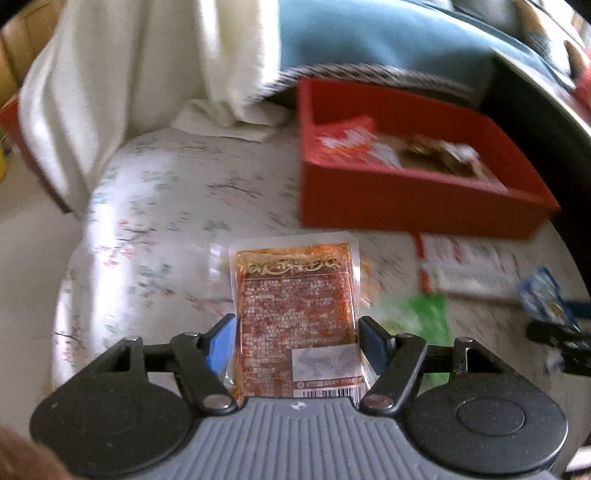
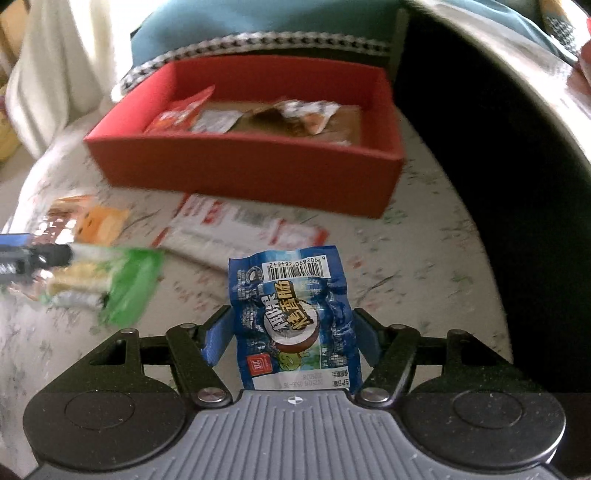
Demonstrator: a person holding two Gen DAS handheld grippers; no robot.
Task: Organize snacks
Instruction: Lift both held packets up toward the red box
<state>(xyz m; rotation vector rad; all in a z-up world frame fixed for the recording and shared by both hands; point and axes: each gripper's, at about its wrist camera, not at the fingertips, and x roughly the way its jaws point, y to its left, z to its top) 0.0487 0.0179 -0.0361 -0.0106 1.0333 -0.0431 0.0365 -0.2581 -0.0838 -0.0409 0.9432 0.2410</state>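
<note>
My left gripper (image 1: 296,332) is shut on a clear red-orange spicy snack packet (image 1: 295,306), held above the floral tablecloth. My right gripper (image 2: 291,328) is shut on a blue snack packet (image 2: 293,317) with a barcode, also held above the table; that packet shows at the right edge of the left wrist view (image 1: 546,299). A red box (image 2: 251,166) stands beyond both grippers with several snack packets inside (image 2: 192,114); it sits at the upper right in the left wrist view (image 1: 406,199).
On the table lie a white-and-red packet (image 2: 236,229), a green packet (image 2: 122,291) and an orange packet (image 2: 92,221). A white cloth (image 1: 129,74) and a blue cushion (image 1: 369,33) are behind. The table's dark edge (image 2: 498,184) runs along the right.
</note>
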